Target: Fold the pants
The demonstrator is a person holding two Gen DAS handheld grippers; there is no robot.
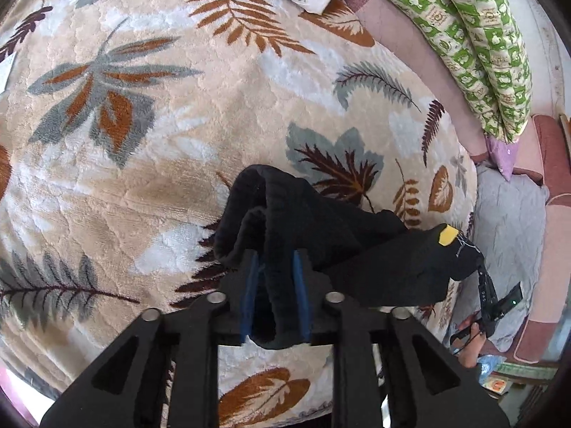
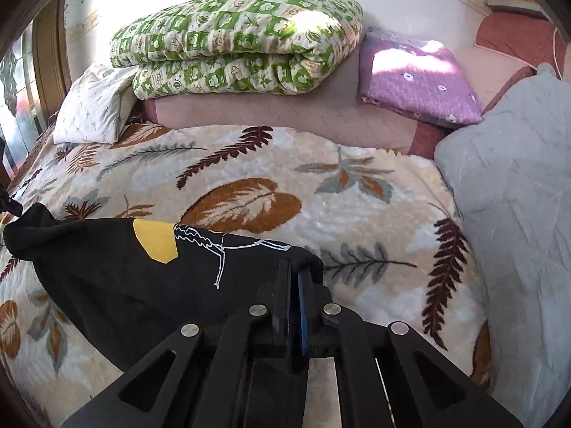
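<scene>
Your left gripper (image 1: 274, 267) pinches bunched black pants (image 1: 321, 221); your right gripper (image 2: 298, 281) clamps pants edge above leaf-print blanket (image 2: 321, 164).

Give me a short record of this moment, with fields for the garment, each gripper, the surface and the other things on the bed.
garment: black pants with a yellow patch and white line print, held up between both grippers
left gripper: shut on a thick bunch of the pants
right gripper: shut on an edge of the pants
surface: leaf-pattern blanket on the bed
other things: folded green quilt, purple pillow, white pillow, grey cloth
</scene>
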